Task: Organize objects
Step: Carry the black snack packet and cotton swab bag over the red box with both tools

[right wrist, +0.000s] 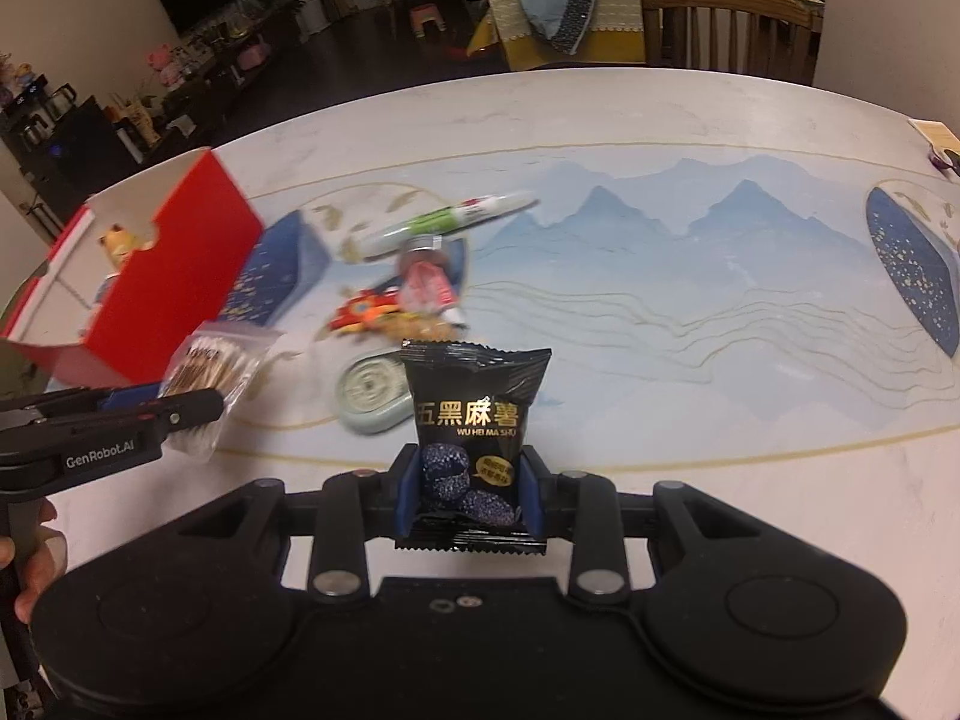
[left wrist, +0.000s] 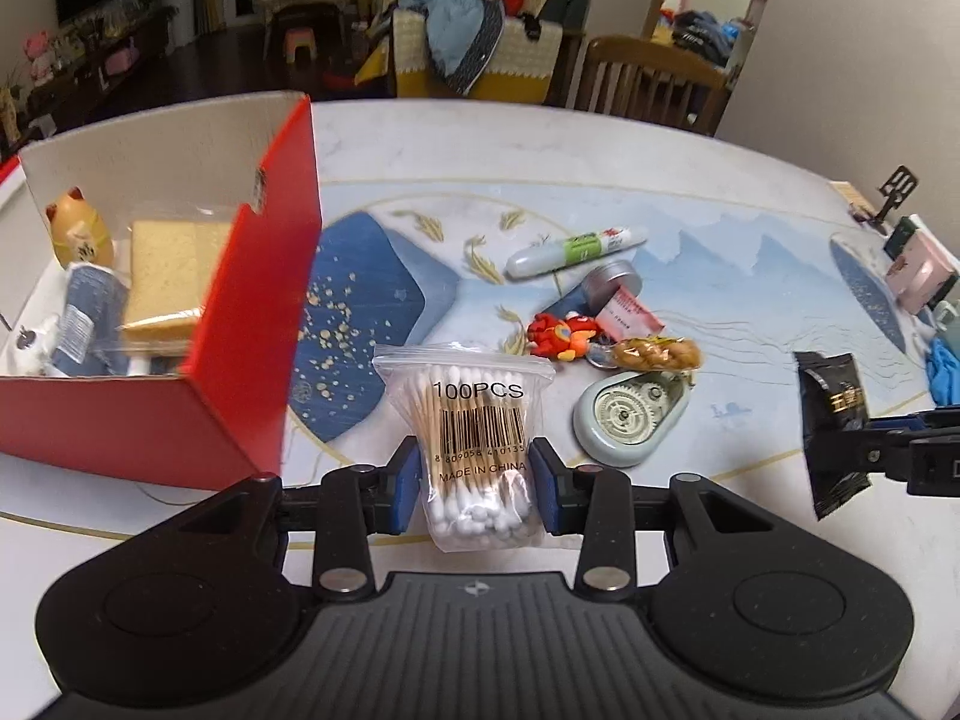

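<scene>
Grippers are both angled down over the table (right wrist: 660,138), each with something clamped between blue pads. The left gripper (left wrist: 474,492) is closed around a clear zip bag of cotton swabs (left wrist: 474,420), wooden sticks with white tips bunched inside, the label reading "100PCS" and "MADE IN CHINA" over a barcode; the bag is held upright just right of the red box (left wrist: 240,348). The right gripper (right wrist: 470,495) is pinched on a black snack packet (right wrist: 474,414), glossy with crimped ends, gold characters and "WU HEI MA SHU" printed on it. "GenRobot.AI" can be read on the left gripper's side in the right wrist view, with a hand (right wrist: 30,564) seen wrapped on its handle. Inside the cardboard box a yellow sponge (left wrist: 168,270) and a cat figurine (left wrist: 78,228) are seen. Left lying on the patterned tabletop are a white-green tube (left wrist: 576,249), a round metal tin (left wrist: 612,282), a red toy (left wrist: 561,333) and a pale oval case (left wrist: 630,414).
</scene>
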{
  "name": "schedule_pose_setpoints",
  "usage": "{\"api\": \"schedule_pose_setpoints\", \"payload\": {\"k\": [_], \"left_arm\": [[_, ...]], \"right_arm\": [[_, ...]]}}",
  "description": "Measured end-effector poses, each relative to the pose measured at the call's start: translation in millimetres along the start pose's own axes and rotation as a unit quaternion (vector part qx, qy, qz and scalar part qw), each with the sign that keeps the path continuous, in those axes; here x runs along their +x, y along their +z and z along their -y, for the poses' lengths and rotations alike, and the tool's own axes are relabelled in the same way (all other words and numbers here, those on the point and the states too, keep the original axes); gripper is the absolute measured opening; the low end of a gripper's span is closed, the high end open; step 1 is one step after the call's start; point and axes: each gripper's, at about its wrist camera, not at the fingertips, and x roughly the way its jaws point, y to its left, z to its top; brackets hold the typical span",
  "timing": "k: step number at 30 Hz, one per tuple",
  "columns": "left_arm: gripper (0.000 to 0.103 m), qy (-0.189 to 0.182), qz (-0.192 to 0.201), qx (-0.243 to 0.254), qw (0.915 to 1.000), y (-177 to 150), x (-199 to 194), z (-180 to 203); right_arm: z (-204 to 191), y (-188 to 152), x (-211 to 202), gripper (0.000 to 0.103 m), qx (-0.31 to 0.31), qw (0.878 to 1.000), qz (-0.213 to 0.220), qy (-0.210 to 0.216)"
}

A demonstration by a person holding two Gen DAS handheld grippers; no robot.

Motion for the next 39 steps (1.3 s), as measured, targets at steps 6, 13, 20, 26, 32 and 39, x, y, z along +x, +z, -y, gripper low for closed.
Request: {"api": "schedule_pose_setpoints", "payload": {"k": [6,13,20,26,32,39], "left_arm": [[0.037,-0.022,0.02,-0.001,0.9995,0.4,-31.0,-9.3],[0.037,-0.039,0.045,-0.007,0.9982,9.8,-57.9,-33.4],[0.037,-0.044,0.063,-0.011,0.997,16.3,-80.2,-70.1],[0.037,-0.033,0.076,-0.015,0.9964,18.8,-92.2,-108.8],[0.037,-0.025,0.079,-0.023,0.9963,19.7,-97.2,-147.5],[0.037,-0.017,0.08,-0.028,0.9962,22.8,-98.4,-191.1]], "right_arm": [[-30.1,0.9,-16.9,0.032,-0.005,1.0,0.005,0.017],[-75.1,14.4,-28.8,0.032,-0.021,0.999,0.021,0.035],[-126.5,26.9,-27.5,0.032,-0.04,0.997,0.022,0.055],[-173.7,38.7,-17.3,0.032,-0.065,0.996,0.026,0.06],[-218.4,50.9,-6.7,0.032,-0.085,0.994,0.033,0.063],[-260.1,67.0,16.1,0.032,-0.098,0.993,0.029,0.054]]}}
